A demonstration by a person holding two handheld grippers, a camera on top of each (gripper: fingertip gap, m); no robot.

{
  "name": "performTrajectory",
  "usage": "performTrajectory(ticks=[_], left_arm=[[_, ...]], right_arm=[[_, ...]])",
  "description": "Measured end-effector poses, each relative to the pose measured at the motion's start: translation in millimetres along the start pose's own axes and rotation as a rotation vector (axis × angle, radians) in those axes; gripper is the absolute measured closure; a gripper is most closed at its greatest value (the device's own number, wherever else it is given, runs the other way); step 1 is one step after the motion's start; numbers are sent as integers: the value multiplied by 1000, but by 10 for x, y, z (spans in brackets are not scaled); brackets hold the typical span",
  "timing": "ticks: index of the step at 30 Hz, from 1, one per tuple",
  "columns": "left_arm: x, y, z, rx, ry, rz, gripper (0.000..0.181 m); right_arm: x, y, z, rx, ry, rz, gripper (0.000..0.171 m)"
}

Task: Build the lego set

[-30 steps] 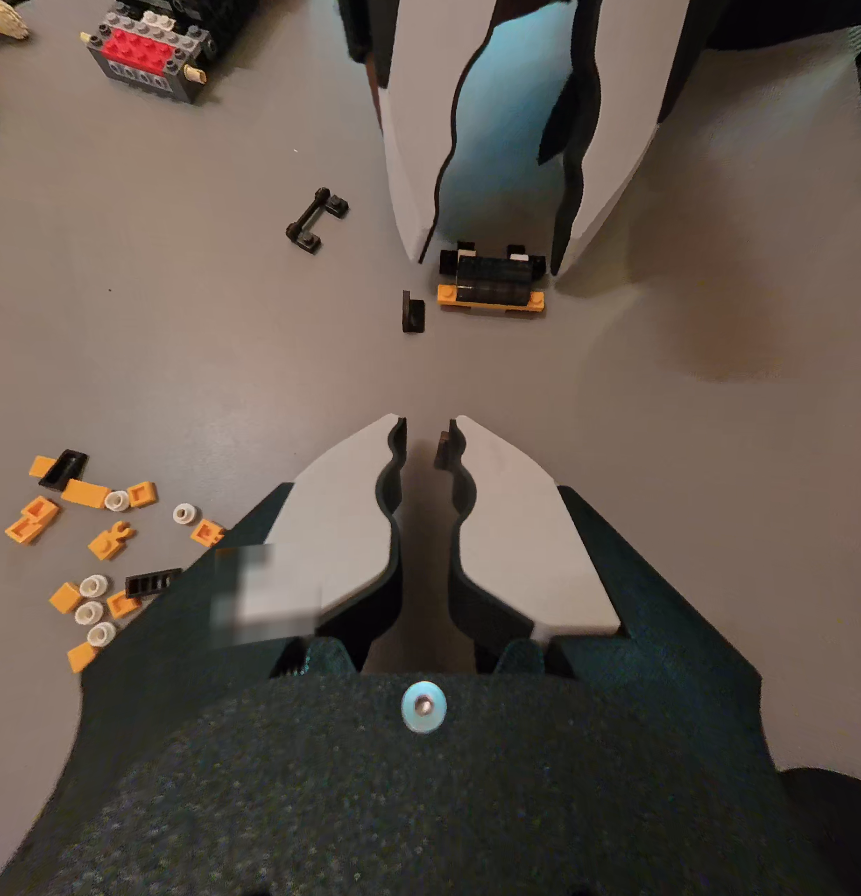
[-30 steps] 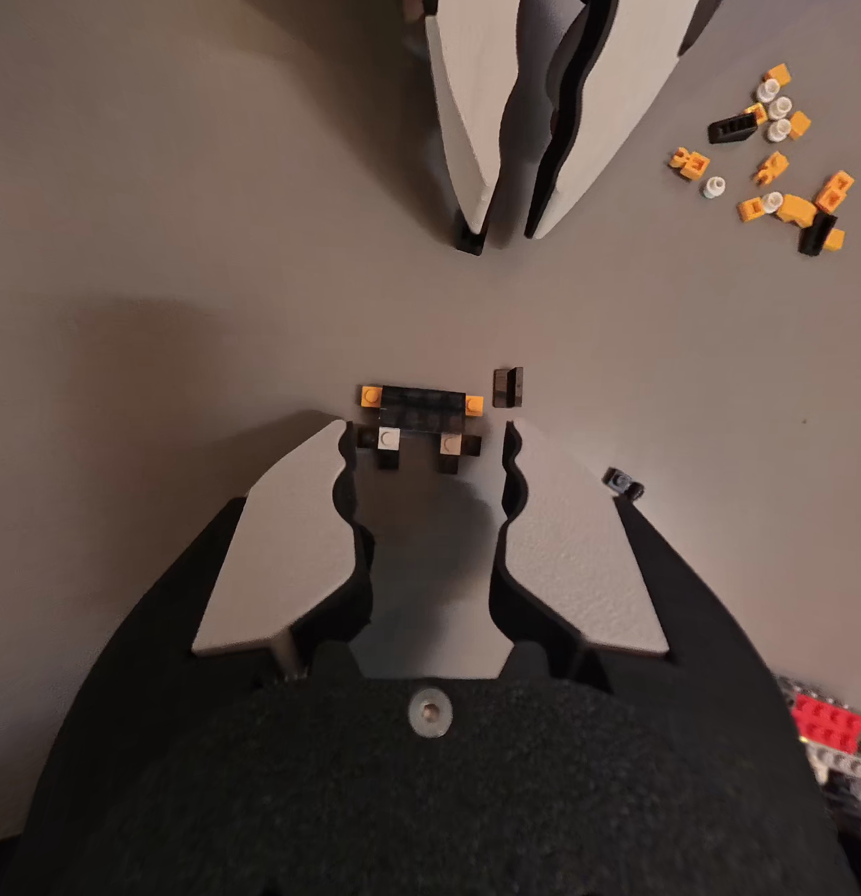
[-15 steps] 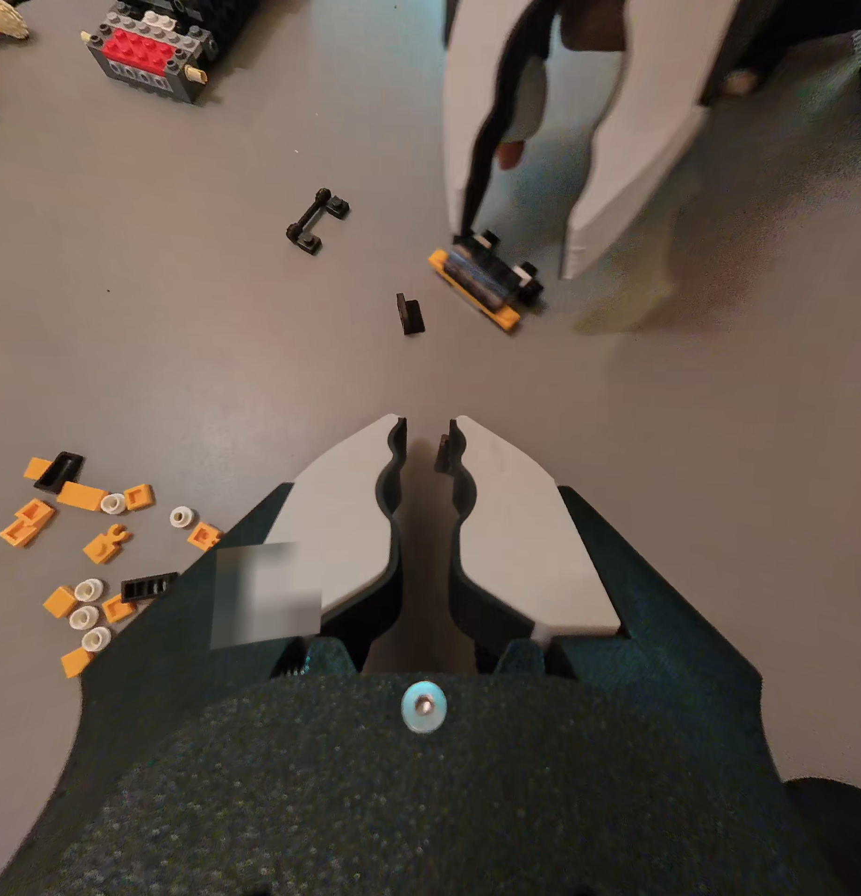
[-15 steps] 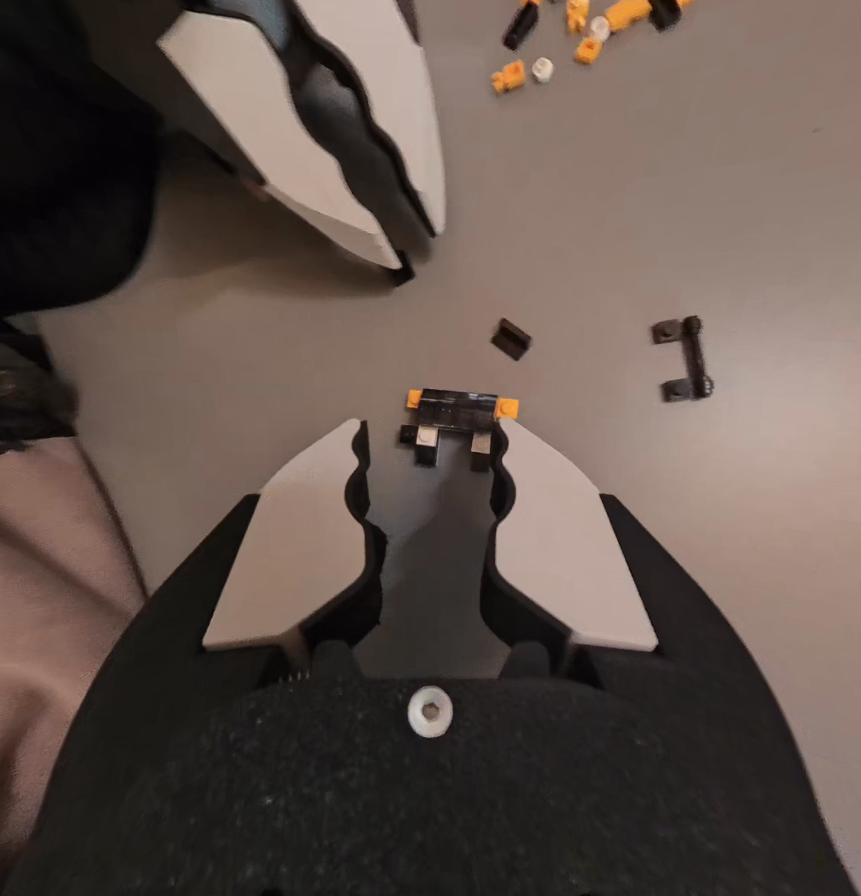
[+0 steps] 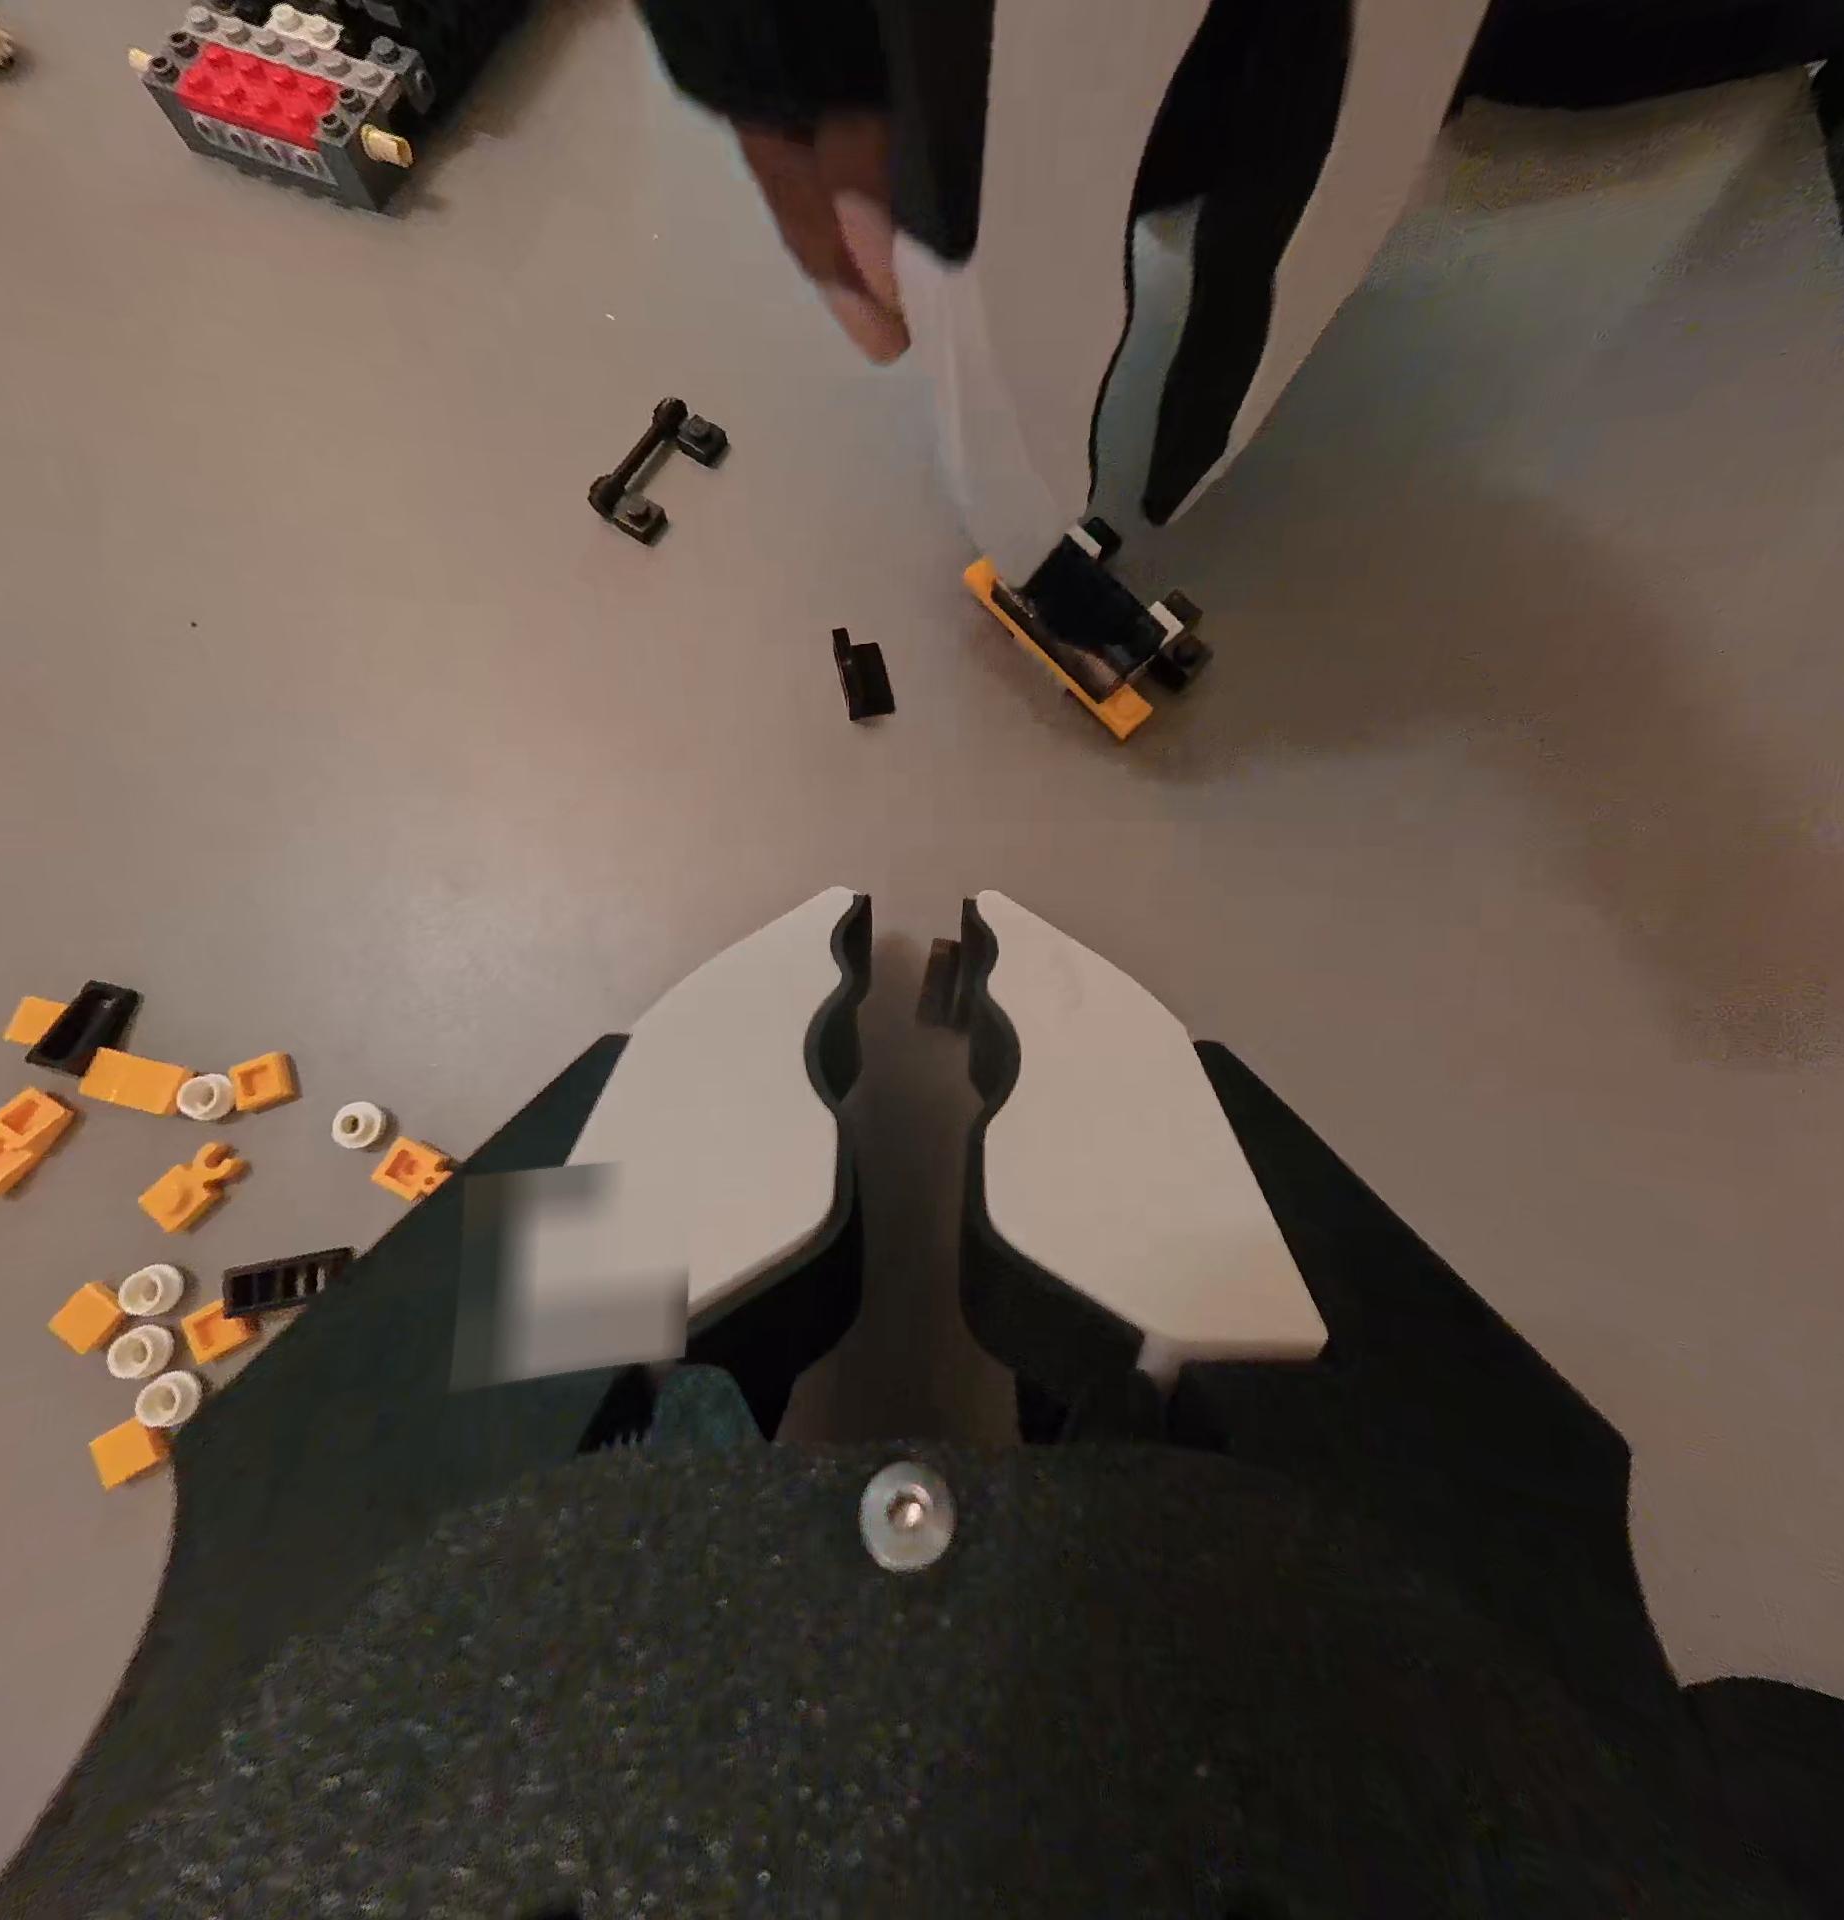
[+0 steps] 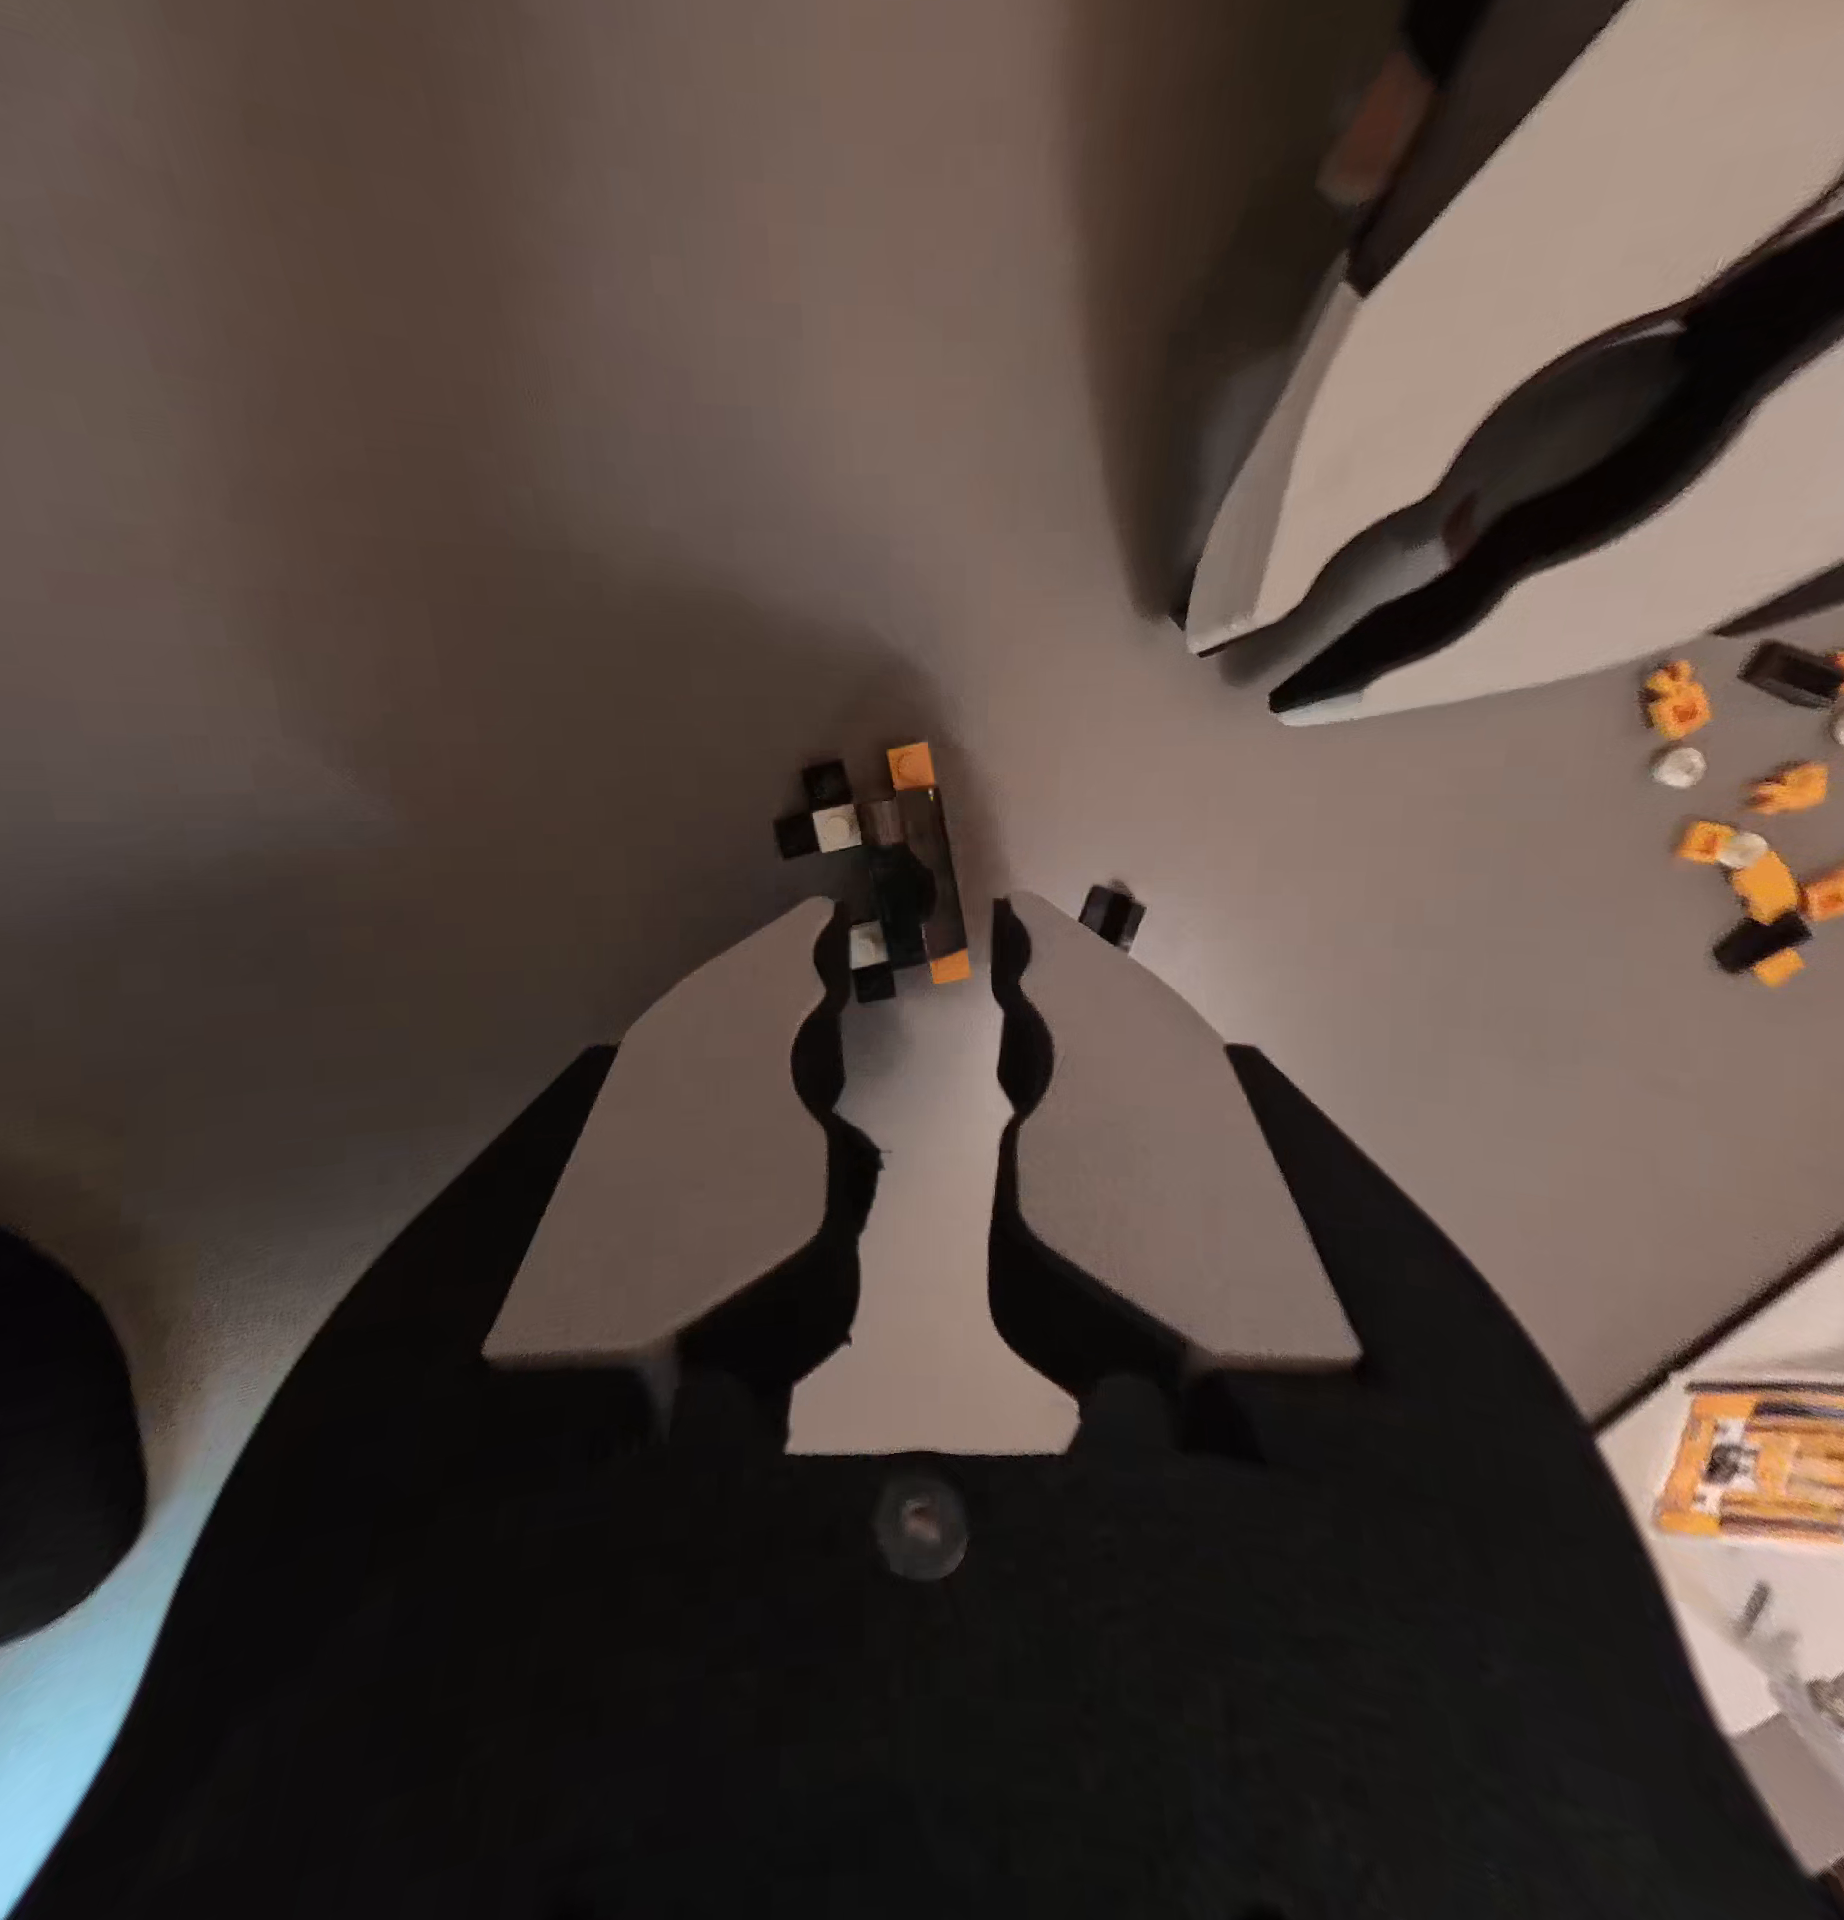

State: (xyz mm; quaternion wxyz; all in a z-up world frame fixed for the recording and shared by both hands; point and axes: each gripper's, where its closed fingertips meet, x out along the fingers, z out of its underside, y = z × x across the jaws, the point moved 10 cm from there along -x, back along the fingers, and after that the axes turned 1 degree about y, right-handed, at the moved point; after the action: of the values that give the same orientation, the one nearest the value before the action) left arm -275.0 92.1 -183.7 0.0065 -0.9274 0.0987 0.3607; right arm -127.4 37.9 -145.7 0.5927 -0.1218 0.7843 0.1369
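While five white studs (image 5: 151, 1351) lie scattered, one assembly (image 5: 1089, 634) stands.

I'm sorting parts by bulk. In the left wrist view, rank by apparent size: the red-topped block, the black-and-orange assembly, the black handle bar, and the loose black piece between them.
1. Red-topped block
2. Black-and-orange assembly
3. Black handle bar
4. Loose black piece

The block lies farthest from the camera, so first place is safe.

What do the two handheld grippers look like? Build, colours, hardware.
Both match. The left gripper and right gripper each have a black, grainy-textured body with a round silver bolt at centre, and two pale grey tapered fingers lined with black, wavy-edged pads. No cables show. A blurred patch covers part of the left one.
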Motion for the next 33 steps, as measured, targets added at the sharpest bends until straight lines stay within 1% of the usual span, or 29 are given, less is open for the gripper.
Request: performTrajectory(ticks=[2, 3, 4, 6, 8, 9, 11, 12, 14, 15, 16, 18, 20, 22, 25, 27, 28, 29, 30, 31, 33], left_arm=[[-4, 4, -3, 3, 1, 1, 166], [-8, 7, -5, 6, 2, 0, 166], [-13, 11, -7, 9, 3, -1, 166], [-20, 17, -16, 8, 10, -2, 166], [-21, 22, -24, 4, 10, -7, 166], [-20, 23, -28, 2, 10, -11, 166], [-18, 27, -35, -2, 12, -10, 166], [-16, 29, -39, -3, 14, -8, 166], [-10, 36, -47, -1, 14, -6, 166], [-8, 41, -51, 2, 13, -6, 166], [-7, 46, -55, 5, 11, -6, 166], [-2, 55, -65, 9, 13, -5, 166], [6, 65, -69, 10, 12, -4, 166], [15, 70, -64, 9, 8, -4, 166], [27, 65, -47, 4, 1, -4, 166], [29, 59, -40, 0, -1, -3, 166], [27, 58, -40, 0, 0, -3, 166], [23, 60, -41, 2, 1, -3, 167], [19, 63, -45, 4, 3, -4, 167], [14, 65, -48, 5, 5, -4, 166], [6, 66, -52, 1, 9, -6, 166]], right_arm=[[81, 43, -19, -2, -36, -41, 154], [110, 48, -27, 19, -26, -41, 158], [116, 44, -31, 54, 3, -35, 159], [92, 26, 2, 195, 0, 13, 161], [4, -25, 48, 433, 12, 98, 171], [-47, -63, 88, 595, 24, 142, 171], [-124, -211, 199, 920, 92, 135, 171], [-141, -299, 268, 1045, 118, 138, 171], [-149, -473, 365, 1186, 178, 162, 171], [-155, -528, 383, 1205, 215, 182, 171], [-173, -551, 385, 1174, 251, 205, 171], [-217, -515, 370, 1010, 221, 282, 158], [-227, -416, 322, 803, 171, 305, 148], [-188, -277, 264, 700, 122, 262, 139], [-77, -58, 179, 725, 47, 136, 127], [5, 45, 174, 730, -14, 104, 128], [50, 77, 186, 733, -43, 95, 131], [82, 97, 196, 754, -43, 71, 137], [87, 119, 201, 812, -11, 57, 151], [86, 129, 216, 864, 0, 60, 154], [73, 65, 256, 976, 17, 66, 155]])
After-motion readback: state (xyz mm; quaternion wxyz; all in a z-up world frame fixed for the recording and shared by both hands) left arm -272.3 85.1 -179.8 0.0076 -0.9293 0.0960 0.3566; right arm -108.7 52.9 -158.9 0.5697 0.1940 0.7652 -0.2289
